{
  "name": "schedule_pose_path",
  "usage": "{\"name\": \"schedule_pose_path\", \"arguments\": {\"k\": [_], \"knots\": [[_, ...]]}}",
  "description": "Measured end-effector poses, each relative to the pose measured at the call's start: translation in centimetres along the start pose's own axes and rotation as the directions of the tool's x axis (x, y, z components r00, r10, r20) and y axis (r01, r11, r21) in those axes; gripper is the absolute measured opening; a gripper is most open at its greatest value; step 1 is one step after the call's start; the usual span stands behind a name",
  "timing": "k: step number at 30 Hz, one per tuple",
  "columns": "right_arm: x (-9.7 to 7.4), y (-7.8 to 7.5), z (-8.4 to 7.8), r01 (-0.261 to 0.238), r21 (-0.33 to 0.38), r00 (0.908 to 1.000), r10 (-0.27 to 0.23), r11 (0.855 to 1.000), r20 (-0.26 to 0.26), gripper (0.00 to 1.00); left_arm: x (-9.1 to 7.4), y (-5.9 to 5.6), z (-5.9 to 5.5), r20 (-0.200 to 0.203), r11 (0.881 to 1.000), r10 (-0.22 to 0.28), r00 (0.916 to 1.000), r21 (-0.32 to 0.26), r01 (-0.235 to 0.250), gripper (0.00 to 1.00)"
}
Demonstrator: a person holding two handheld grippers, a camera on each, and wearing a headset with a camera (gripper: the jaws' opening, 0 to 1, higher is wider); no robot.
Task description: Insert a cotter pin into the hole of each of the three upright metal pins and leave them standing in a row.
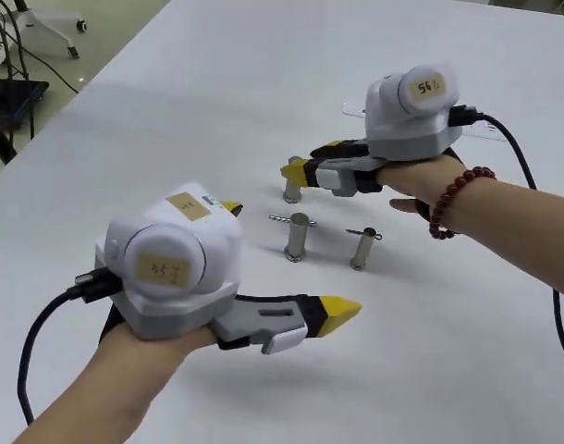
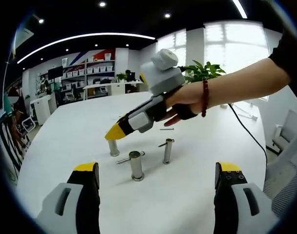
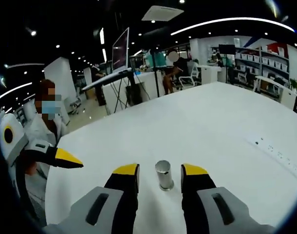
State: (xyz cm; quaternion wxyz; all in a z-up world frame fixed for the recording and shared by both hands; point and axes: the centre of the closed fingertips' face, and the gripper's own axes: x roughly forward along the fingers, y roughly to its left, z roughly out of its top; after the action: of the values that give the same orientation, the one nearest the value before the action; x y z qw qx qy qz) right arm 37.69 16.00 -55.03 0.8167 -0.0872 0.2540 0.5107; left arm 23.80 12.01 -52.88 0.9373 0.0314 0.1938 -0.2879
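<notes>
Left gripper (image 2: 157,169): jaws spread wide with nothing between them; it hovers over the table (image 1: 171,111) on the person's side of the three pins, well apart from them.
Right gripper (image 3: 160,170): jaws partly open, one yellow tip on each side of the far pin, a gap showing on both sides, so nothing is gripped.
Far pin (image 3: 163,174): upright on the table, between the right gripper's tips.
Middle pin (image 1: 299,237): upright, with a cotter pin (image 1: 280,219) through its top, sticking out sideways.
Third pin (image 1: 361,248): upright near the middle pin, with a second cotter pin (image 1: 365,233) through its top.
Arrangement: the pins stand apart in a bent line, the middle pin nearest the left gripper.
</notes>
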Motion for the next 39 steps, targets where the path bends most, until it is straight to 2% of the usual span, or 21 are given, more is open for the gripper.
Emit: {"name": "schedule_pose_path", "arguments": {"k": [4, 9, 12, 17, 20, 22, 27, 29, 31, 36, 39], "knots": [[0.7, -0.3, -1.0, 0.011, -0.016, 0.9996, -0.012, 1.0, -0.024, 0.26, -0.1, 0.0, 0.2, 0.011, 1.0, -0.004, 0.9999, -0.02, 0.005, 0.99], [1.4, -0.5, -1.1, 0.018, -0.001, 0.9996, -0.018, 1.0, -0.022, 0.21, -0.2, 0.2, 0.4, 0.02, 1.0, 0.002, 0.9998, -0.028, -0.002, 0.99], [1.4, 0.0, -1.3, 0.018, -0.009, 0.9993, -0.018, 1.0, -0.032, 0.19, -0.2, 0.2, 0.2, 0.007, 1.0, 0.002, 1.0, -0.024, -0.002, 0.99], [1.4, -0.5, -1.4, 0.019, -0.016, 0.9989, -0.019, 1.0, -0.044, 0.11, -0.1, 0.0, -0.2, -0.019, 1.0, 0.005, 0.9998, 0.001, -0.005, 0.99], [1.6, -0.6, -1.4, 0.018, -0.001, 0.9988, -0.018, 1.0, -0.045, 0.1, 0.0, -0.1, -0.3, -0.027, 1.0, 0.002, 0.9996, 0.005, -0.001, 0.99], [1.8, -0.8, -1.4, 0.013, -0.021, 0.9989, -0.014, 1.0, -0.045, 0.1, 0.1, -0.3, -0.3, -0.026, 1.0, -0.007, 0.9996, -0.002, 0.007, 0.99], [1.4, -0.3, -1.5, -0.006, -0.021, 0.9989, 0.005, 1.0, -0.046, 0.09, 0.3, -1.1, -0.5, -0.035, 1.0, -0.029, 0.999, 0.008, 0.029, 0.99], [1.3, -0.2, -1.5, -0.012, -0.05, 0.9988, 0.009, 0.999, -0.048, 0.09, 0.3, -1.1, -0.5, -0.035, 0.999, -0.032, 0.9989, 0.004, 0.033, 0.99], [1.2, -0.2, -1.5, -0.017, -0.076, 0.9985, 0.013, 0.997, -0.052, 0.08, 0.3, -1.1, -0.4, -0.033, 1.0, -0.031, 0.999, 0.005, 0.031, 0.99], [0.5, -0.2, -1.7, -0.014, -0.088, 0.9986, 0.009, 0.996, -0.052, 0.08, 0.2, -0.7, -0.4, -0.029, 1.0, -0.024, 0.9993, -0.012, 0.024, 0.99], [0.1, -1.0, -1.7, -0.006, -0.096, 0.9987, 0.001, 0.995, -0.051, 0.08, 0.1, -0.4, -0.4, -0.029, 1.0, -0.017, 0.9994, -0.024, 0.016, 0.99]]}}
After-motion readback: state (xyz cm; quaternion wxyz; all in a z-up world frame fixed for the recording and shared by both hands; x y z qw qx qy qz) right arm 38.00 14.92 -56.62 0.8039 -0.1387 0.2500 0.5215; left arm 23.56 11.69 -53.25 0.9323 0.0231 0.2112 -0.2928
